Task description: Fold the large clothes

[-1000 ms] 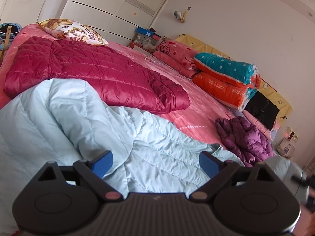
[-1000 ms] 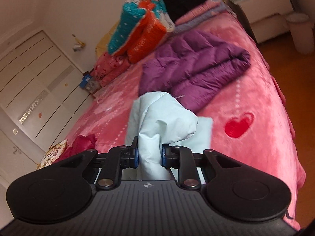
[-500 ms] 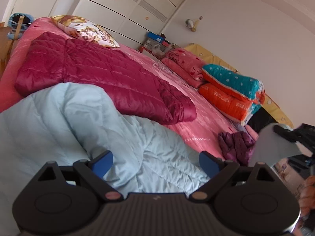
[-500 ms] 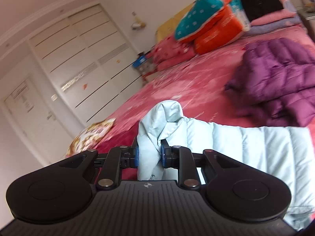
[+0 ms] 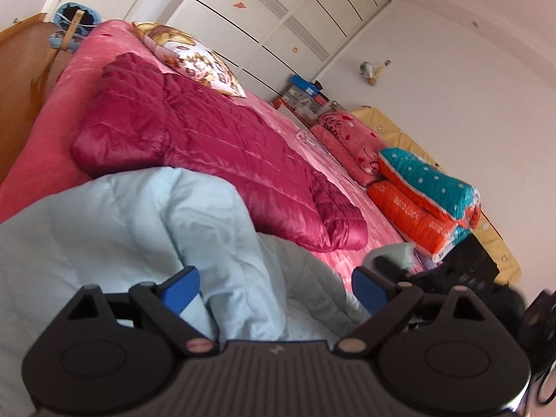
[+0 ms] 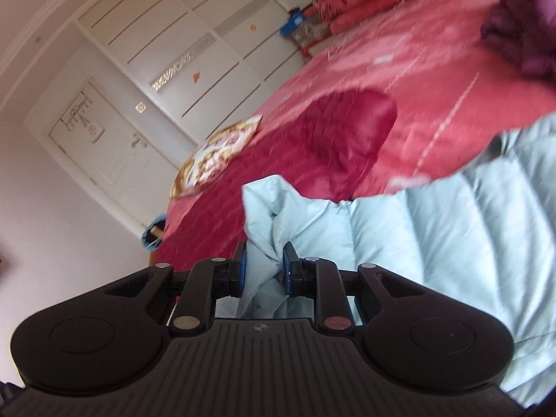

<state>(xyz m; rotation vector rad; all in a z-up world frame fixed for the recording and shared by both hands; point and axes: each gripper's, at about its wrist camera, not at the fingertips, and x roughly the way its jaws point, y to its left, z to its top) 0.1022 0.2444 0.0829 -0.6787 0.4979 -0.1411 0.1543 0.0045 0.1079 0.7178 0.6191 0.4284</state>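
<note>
A light blue padded jacket (image 5: 139,229) lies on the pink bed (image 5: 375,229) in front of me. My left gripper (image 5: 276,290) is open, its blue pads spread just above the jacket, holding nothing. My right gripper (image 6: 264,267) is shut on a bunched fold of the light blue jacket (image 6: 434,243) and holds it lifted over the rest of the garment. The right gripper also shows as a dark blur at the right of the left wrist view (image 5: 399,271).
A crimson quilted jacket (image 5: 208,146) lies spread on the bed beyond the blue one. A purple jacket (image 6: 521,24) lies further off. Folded quilts (image 5: 427,201) and pillows are stacked by the wall. A wooden footboard (image 5: 21,80) stands at left.
My right gripper has carried the held fold of the blue jacket across toward the left gripper and the crimson jacket. The left gripper stays open and has tilted a little.
</note>
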